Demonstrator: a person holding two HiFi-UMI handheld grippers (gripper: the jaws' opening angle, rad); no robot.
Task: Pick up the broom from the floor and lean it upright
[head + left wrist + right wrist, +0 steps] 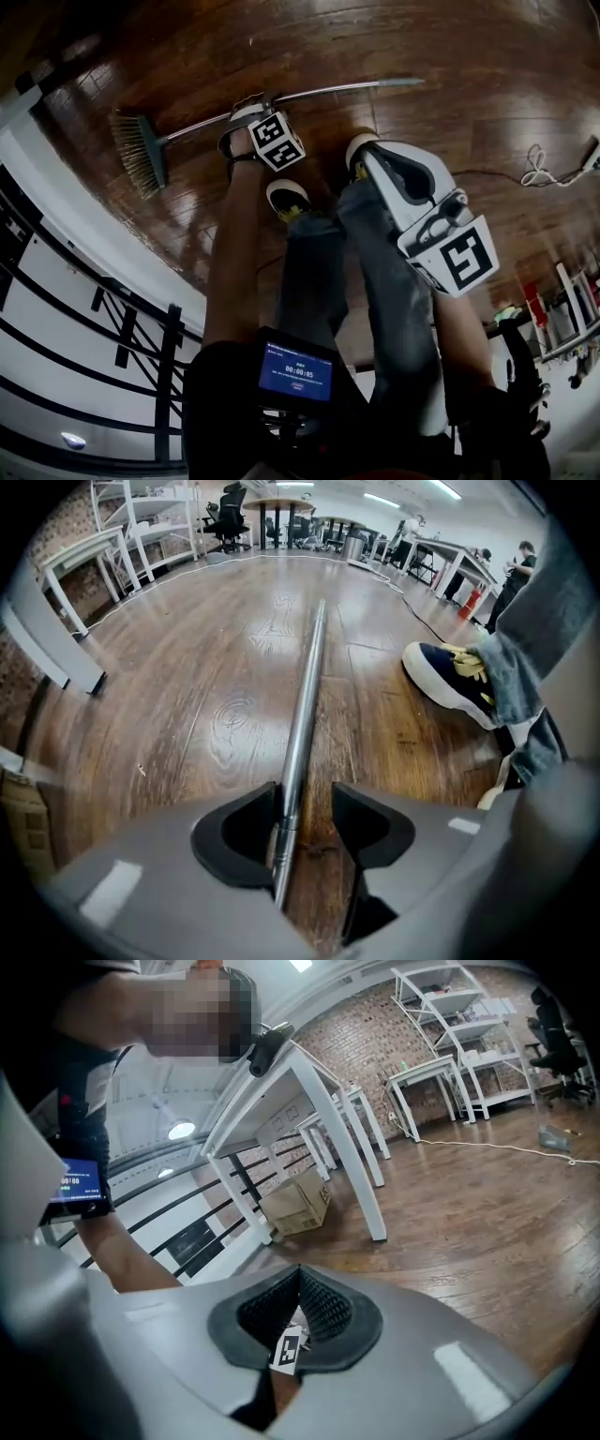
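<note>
Down on the wooden floor (450, 56) the broom (328, 92) lies flat. Its metal handle runs across the head view, and its bristle head (141, 155) is at the handle's far left end, close to the white wall edge.

The left gripper (307, 822) points steeply down over the handle, partway along from the bristle head. Its jaws stand apart with the handle between them. The handle sits against one dark pad (246, 829), and a strip of floor shows between it and the other pad, so nothing is clamped.

The right gripper (298, 1312) hangs well clear of the broom, above the person's knee, with its jaws pressed together on nothing.

Beside the handle, on the person's side of it, is a dark shoe (450, 682) with yellow laces below a denim trouser cuff. A white cable (539, 169) lies coiled on the floor well beyond the handle's free end.
</note>
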